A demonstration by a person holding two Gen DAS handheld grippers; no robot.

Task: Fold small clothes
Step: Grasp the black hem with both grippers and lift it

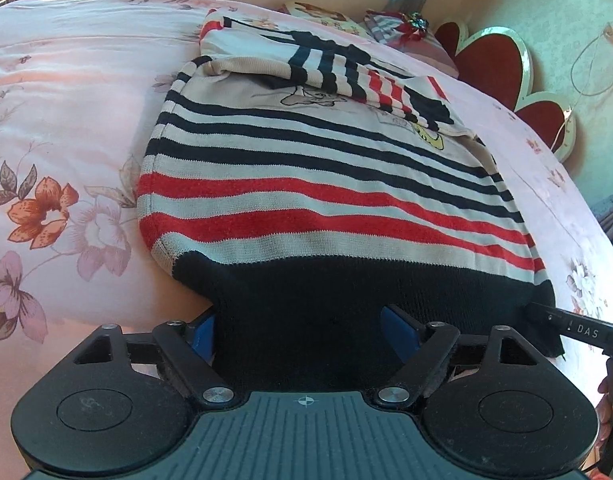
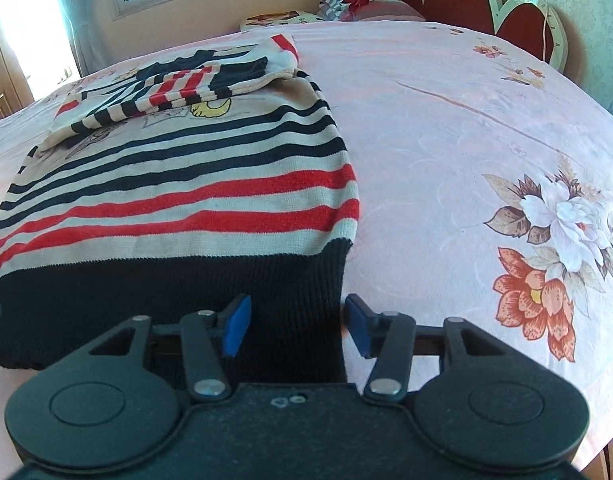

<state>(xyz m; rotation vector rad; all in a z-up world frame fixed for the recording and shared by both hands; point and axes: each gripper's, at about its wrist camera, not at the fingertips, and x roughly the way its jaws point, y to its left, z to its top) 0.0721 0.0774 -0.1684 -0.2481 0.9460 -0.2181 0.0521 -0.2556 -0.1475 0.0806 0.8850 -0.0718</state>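
Both hand-held grippers, left hand-held gripper (image 1: 306, 332) and right hand-held gripper (image 2: 296, 326), stood spread apart astride the dark hem of the striped sweater (image 1: 306, 184) lying sleeves-folded on the bed (image 2: 466, 128); judged next: clamp hem, fold upward.

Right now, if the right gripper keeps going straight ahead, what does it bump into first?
The right gripper would first meet the black ribbed hem of the striped knit sweater, whose corner already lies between its open blue fingers. Depth is unclear.
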